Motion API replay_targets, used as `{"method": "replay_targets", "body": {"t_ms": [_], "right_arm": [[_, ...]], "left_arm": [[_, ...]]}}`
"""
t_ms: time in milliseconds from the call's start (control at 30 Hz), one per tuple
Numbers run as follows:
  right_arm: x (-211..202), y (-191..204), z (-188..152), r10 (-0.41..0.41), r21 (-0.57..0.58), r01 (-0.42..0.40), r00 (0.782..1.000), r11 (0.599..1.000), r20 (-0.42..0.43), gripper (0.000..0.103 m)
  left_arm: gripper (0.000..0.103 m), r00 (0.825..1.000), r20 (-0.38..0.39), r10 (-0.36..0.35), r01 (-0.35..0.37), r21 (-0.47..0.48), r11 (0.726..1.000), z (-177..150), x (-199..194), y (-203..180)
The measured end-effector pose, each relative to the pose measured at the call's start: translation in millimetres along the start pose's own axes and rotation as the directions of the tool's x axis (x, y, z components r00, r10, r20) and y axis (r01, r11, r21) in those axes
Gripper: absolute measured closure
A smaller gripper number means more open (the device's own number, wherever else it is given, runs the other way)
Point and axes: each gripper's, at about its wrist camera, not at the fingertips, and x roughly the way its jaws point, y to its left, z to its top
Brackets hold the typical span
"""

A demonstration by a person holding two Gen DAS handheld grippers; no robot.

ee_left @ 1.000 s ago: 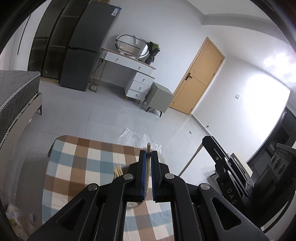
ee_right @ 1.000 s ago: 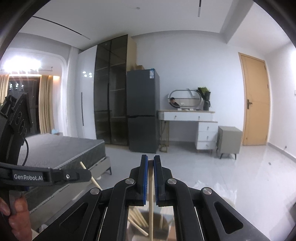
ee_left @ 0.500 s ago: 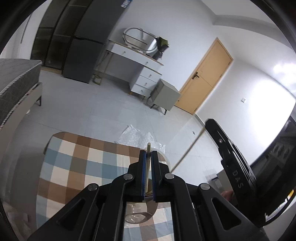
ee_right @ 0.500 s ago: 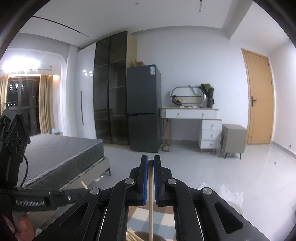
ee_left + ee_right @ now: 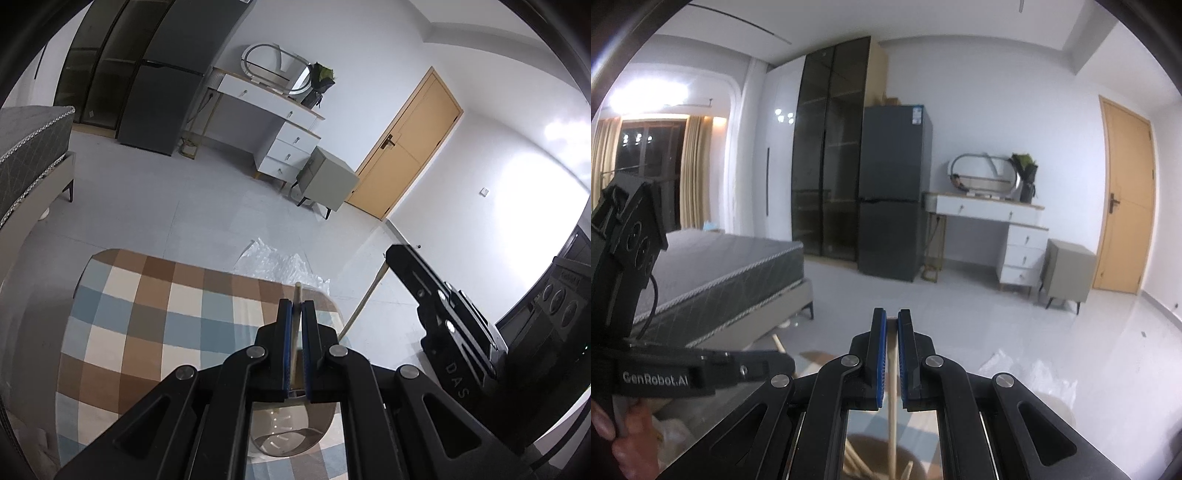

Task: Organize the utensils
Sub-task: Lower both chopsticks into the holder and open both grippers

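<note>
Wooden chopsticks (image 5: 295,325) (image 5: 893,384) were clamped, one in each tool (image 5: 296,350) (image 5: 892,362); both needed lowering upright into the holder (image 5: 291,428) before letting go.

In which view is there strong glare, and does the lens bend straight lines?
Left wrist view: glare whitens the white wall at right, and the yellow wooden door leans. Right wrist view: a bright ceiling light blooms at top left; edges curve.
</note>
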Motion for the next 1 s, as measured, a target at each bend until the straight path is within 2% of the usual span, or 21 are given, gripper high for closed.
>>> {"method": "replay_targets", "body": {"t_ms": [367,667,867,1000], "right_arm": [[3,-9,-20,0.003,0.006,-0.002,0.995,1.000,-0.104,0.098],[12,-11,-32,0.008,0.017,-0.005,0.982,1.000,-0.187,0.098],[18,-19,-45,0.011,0.078,0.009,0.968,0.997,-0.250,0.095],[15,-24,-48,0.023,0.119,0.009,0.965,0.993,-0.260,0.095]], "left_arm": [[0.102,0.999,-0.040,-0.001,0.002,0.026,1.000,-12,9,0],[0.102,0.994,-0.108,-0.002,0.003,0.014,1.000,-16,25,4],[0.103,0.990,-0.137,-0.025,0.023,-0.016,1.000,-19,30,9],[0.102,0.990,-0.139,-0.031,0.029,-0.017,0.999,-19,29,10]]}}
